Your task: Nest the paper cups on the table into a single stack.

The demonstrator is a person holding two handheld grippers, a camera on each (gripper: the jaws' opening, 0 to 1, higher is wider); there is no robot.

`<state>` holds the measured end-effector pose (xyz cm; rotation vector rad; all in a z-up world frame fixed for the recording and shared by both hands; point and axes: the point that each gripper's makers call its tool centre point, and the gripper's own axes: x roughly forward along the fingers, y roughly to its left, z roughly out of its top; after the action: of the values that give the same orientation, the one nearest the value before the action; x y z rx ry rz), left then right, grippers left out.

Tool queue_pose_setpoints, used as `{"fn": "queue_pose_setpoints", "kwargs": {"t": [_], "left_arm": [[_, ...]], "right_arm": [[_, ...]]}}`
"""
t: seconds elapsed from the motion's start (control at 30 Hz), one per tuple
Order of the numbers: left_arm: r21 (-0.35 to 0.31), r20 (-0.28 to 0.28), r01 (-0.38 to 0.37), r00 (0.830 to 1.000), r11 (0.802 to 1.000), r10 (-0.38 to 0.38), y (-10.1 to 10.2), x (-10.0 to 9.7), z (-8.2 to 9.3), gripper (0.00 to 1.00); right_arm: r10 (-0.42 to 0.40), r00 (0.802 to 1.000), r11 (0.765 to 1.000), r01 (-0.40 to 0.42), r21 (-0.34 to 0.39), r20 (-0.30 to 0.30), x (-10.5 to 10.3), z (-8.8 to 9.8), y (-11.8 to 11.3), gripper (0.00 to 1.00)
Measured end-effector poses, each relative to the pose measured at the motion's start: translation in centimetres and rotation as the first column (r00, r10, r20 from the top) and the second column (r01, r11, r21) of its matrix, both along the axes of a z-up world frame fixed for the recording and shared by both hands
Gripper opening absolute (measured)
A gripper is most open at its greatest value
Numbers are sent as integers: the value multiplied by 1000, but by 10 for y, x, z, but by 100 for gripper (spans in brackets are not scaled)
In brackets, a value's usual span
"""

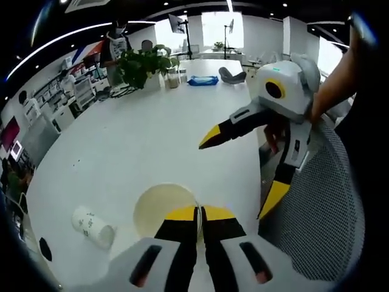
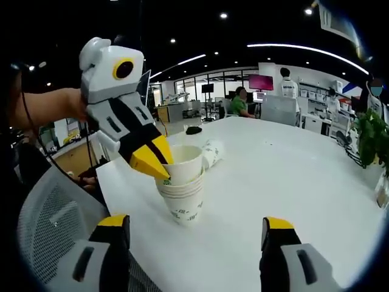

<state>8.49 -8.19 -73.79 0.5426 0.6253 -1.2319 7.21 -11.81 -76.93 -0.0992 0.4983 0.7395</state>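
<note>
A stack of white paper cups (image 2: 183, 204) stands near the table's edge. A top cup (image 2: 185, 161) sits partly nested and slightly tilted in it. My left gripper (image 2: 155, 164) comes in from the left, shut on that cup's rim. In the left gripper view I look down into this cup (image 1: 161, 210), with the left gripper (image 1: 199, 214) pinching its right rim. Another cup (image 1: 92, 226) lies on its side on the table, just behind the stack (image 2: 211, 152). My right gripper (image 2: 196, 224) is wide open and empty, short of the stack; it hangs open to the right (image 1: 243, 169).
The white table (image 2: 292, 182) stretches far beyond the cups. A potted plant (image 1: 143, 64), a blue pack (image 1: 202, 79) and a grey object (image 1: 231, 75) sit at its far end. A mesh chair (image 1: 322, 207) stands by the near edge. People sit at distant desks.
</note>
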Motion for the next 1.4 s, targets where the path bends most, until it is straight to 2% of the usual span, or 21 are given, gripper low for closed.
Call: {"fn": "queue_pose_setpoints", "kwargs": {"t": [0.2,0.4,0.63,0.9,1.4], "left_arm": [[0,-25,-5,1000,1000,5,-1,-3,-5,0],[-31,-62,-30,998,999,28,-3,-2,-5,1],[-31,-51,-20,999,999,18,-4,-4,2,2],[-21,-38,-10,999,1000,10,-3,-4,1,0],[-37,-85,-32,996,999,29,0,-4,-5,0]], "right_arm": [[-1,1000,1000,1,4,-4,0,1,1,89],[1,1000,1000,-1,1,-5,0,-1,0,88],[3,1000,1000,-3,-5,-9,-2,-1,1,88],[9,1000,1000,-9,-11,-16,-2,-4,0,87],[18,1000,1000,-18,-19,-23,-4,-5,2,86]]}}
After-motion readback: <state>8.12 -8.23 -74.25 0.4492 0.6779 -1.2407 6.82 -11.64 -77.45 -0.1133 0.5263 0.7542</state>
